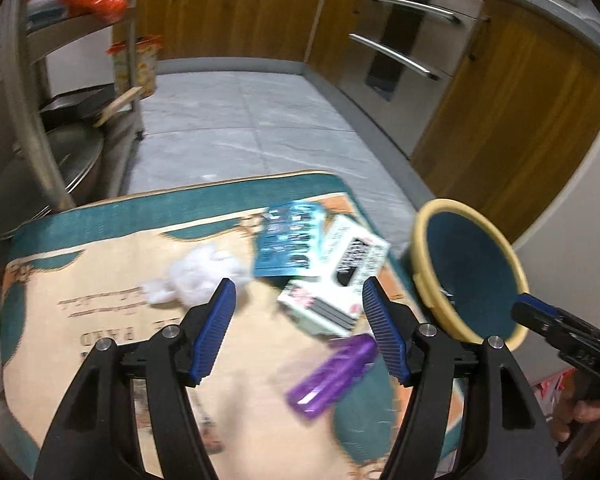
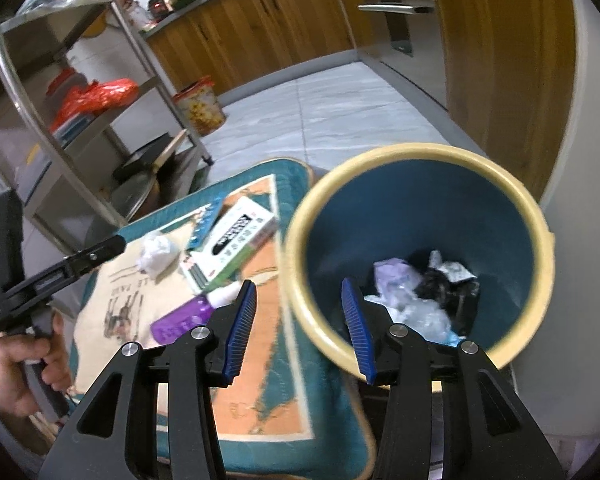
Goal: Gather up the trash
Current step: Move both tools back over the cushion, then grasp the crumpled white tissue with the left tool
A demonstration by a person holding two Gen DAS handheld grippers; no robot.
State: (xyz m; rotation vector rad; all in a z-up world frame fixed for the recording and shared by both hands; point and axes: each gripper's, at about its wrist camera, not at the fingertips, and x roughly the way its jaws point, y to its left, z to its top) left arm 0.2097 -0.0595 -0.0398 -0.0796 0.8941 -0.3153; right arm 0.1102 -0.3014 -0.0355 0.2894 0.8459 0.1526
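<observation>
The trash lay scattered on a teal and beige floor mat (image 1: 100, 280): a crumpled white tissue (image 1: 198, 270), a teal printed packet (image 1: 288, 238), a white and green carton (image 1: 336, 276) partly overlapping that packet, and a purple wrapper (image 1: 332, 376) nearest the camera. In the right wrist view the same tissue (image 2: 156, 250), carton (image 2: 232, 248) and purple wrapper (image 2: 184, 318) sat close together, with the carton just beside the bin's rim. The waste bin (image 2: 420, 152), cream-rimmed with a dark blue inside, stood at the mat's right edge and held crumpled plastic and dark scraps (image 2: 424, 292) at its bottom.

The left gripper (image 1: 300, 320) hovered above the mat with its blue-padded jaws spread wide and nothing between them, the carton and purple wrapper showing through the gap. The right gripper (image 2: 300, 328) hung over the near rim of the bin, jaws likewise parted and empty.

Beyond the mat ran a pale tiled floor (image 1: 240, 120) bordered by wooden cabinets (image 1: 228, 8). To the left stood a metal rack (image 2: 60, 92) with red plastic bags (image 2: 96, 96) on a shelf, and a patterned tin (image 2: 200, 108) sat on the floor next to it
</observation>
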